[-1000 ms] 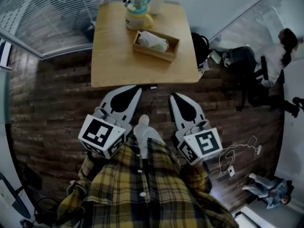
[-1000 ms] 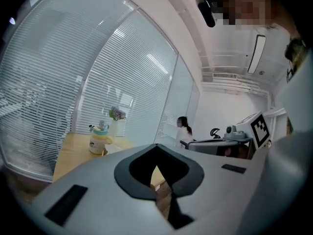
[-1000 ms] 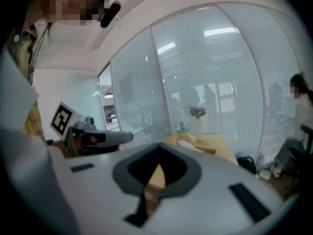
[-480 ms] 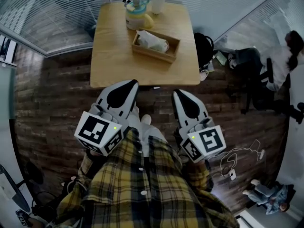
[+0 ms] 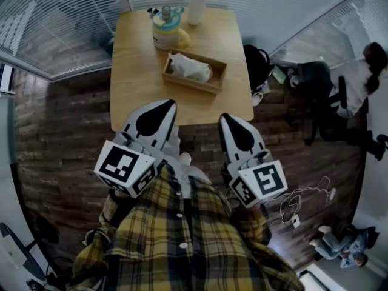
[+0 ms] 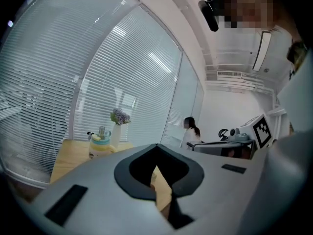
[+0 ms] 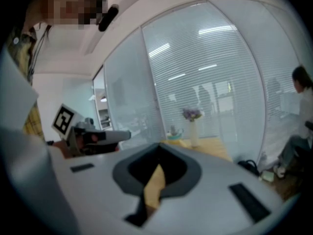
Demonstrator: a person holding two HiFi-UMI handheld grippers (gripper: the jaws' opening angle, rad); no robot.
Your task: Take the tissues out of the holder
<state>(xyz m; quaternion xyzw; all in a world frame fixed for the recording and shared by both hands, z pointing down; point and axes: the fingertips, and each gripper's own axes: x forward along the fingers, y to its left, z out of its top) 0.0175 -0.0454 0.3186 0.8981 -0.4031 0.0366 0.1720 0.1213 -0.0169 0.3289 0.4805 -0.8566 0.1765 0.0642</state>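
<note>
Head view, read left to right.

Slatted blinds (image 5: 54, 23) covered the glass wall at far left.

The left gripper (image 5: 168, 104) was held low in front of the person. Its tip overlapped the near edge of the wooden tabletop (image 5: 136, 71) in the picture. Its jaws were pressed together with nothing between them. The left gripper view showed only a sliver of wood through the seam.

At the far end of the tabletop stood a cream jar (image 5: 165, 32) with a teal lid. A white vase (image 5: 195, 8) of purple flowers stood just to its right.

Nearer the middle lay the wooden holder (image 5: 191, 83), an open tray set at a slight angle. The tissues (image 5: 189, 67) were inside it as a white, crumpled-looking bundle, untouched. The holder was well apart from both grippers.

The right gripper (image 5: 223, 116) was level with the left one, and its tip also lay over the near edge. Its jaws were fully closed and empty, which the right gripper view confirmed.

A black bag (image 5: 254, 56) sat on the floor against the right side of the tabletop. Further right, a seated person (image 5: 354, 77) in a light top faced away.
</note>
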